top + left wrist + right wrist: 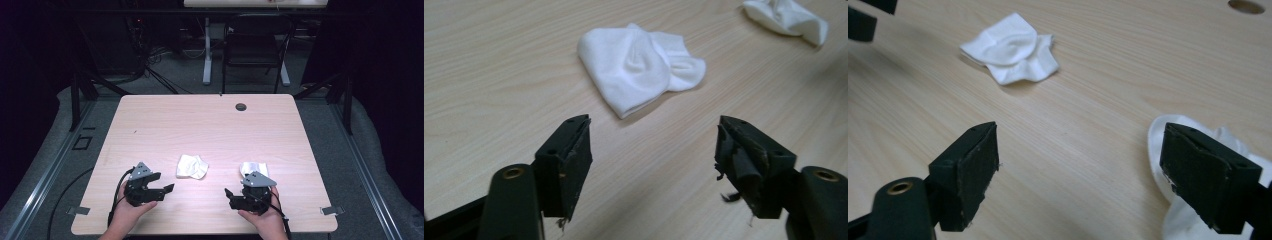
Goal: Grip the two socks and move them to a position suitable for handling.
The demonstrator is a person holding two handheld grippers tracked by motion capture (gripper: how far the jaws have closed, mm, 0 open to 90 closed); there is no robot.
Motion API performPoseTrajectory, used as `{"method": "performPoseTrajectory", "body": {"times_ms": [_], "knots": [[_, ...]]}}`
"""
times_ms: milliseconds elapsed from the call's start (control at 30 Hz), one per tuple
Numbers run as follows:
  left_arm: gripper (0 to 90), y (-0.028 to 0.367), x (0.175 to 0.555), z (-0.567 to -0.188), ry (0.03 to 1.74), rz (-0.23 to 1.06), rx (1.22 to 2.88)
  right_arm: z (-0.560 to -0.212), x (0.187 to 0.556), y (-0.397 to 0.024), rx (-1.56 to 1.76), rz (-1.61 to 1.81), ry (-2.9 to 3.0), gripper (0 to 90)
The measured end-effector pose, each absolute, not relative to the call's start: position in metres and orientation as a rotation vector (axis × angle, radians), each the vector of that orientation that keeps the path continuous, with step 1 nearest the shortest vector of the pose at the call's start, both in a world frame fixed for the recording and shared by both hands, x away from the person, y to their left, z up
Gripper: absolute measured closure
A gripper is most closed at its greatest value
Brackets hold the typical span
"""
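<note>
Two crumpled white cloths lie on the pale wooden table [200, 125]. One cloth [192, 166] sits near the front middle, and it also lies ahead of the jaws in the left gripper view [639, 65] and far off in the right gripper view [1010, 47]. The other cloth [252, 168] lies just behind my right gripper [230, 197] and is partly hidden by a jaw [1155, 150]. My left gripper [164, 183] rests low at the front left and points right, open and empty [654, 125]. The right gripper [1080, 132] is also open, with nothing between its pads.
A round cable hole [241, 106] sits near the table's far edge. A black chair [255, 45] and a white desk leg [207, 50] stand beyond the table. Cables trail off the front left corner. Bare wood lies between the grippers.
</note>
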State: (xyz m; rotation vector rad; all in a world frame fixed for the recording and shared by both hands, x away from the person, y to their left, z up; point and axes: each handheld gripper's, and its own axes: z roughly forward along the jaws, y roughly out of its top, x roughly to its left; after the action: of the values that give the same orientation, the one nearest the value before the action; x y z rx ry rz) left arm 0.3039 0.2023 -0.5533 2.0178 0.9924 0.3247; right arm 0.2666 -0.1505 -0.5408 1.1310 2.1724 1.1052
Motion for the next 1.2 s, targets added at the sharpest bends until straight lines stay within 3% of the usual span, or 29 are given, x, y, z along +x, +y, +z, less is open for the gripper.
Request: {"method": "performPoseTrajectory", "body": {"times_ms": [67, 100, 133, 200, 367, 600, 667, 733, 1200], "knots": [[33.6, 0.202, 0.305, -0.558, 0.993, 0.369, 2.027, -0.545, 0.268, -0.15, 1.117, 1.059, 2.179, 16.5], [35.6, 0.202, 0.308, -0.562, 1.004, 0.383, 2.05, -0.55, 0.271, -0.154, 1.136, 1.013, 2.187, 22.7], [36.6, 0.202, 0.308, -0.562, 1.004, 0.383, 2.05, -0.55, 0.271, -0.154, 1.136, 1.013, 2.187, 22.7], [40.3, 0.203, 0.31, -0.564, 1.009, 0.379, 2.052, -0.556, 0.274, -0.16, 1.171, 1.001, 2.182, 37.0], [41.7, 0.201, 0.31, -0.567, 1.002, 0.396, 2.071, -0.564, 0.275, -0.165, 1.161, 0.988, 2.2, 50.3], [43.3, 0.201, 0.31, -0.566, 1.038, 0.405, 2.058, -0.563, 0.275, -0.165, 1.144, 1.023, 2.167, 53.4], [48.7, 0.202, 0.31, -0.566, 1.05, 0.416, 2.036, -0.563, 0.275, -0.165, 1.192, 1.032, 2.179, 53.9], [51.3, 0.203, 0.311, -0.566, 1.058, 0.426, 2.024, -0.563, 0.275, -0.164, 1.244, 1.024, 2.2, 61.9], [58.0, 0.193, 0.322, -0.562, 1.064, 0.377, 1.979, -0.564, 0.276, -0.159, 1.248, 0.98, 2.209, 65.0]]}}
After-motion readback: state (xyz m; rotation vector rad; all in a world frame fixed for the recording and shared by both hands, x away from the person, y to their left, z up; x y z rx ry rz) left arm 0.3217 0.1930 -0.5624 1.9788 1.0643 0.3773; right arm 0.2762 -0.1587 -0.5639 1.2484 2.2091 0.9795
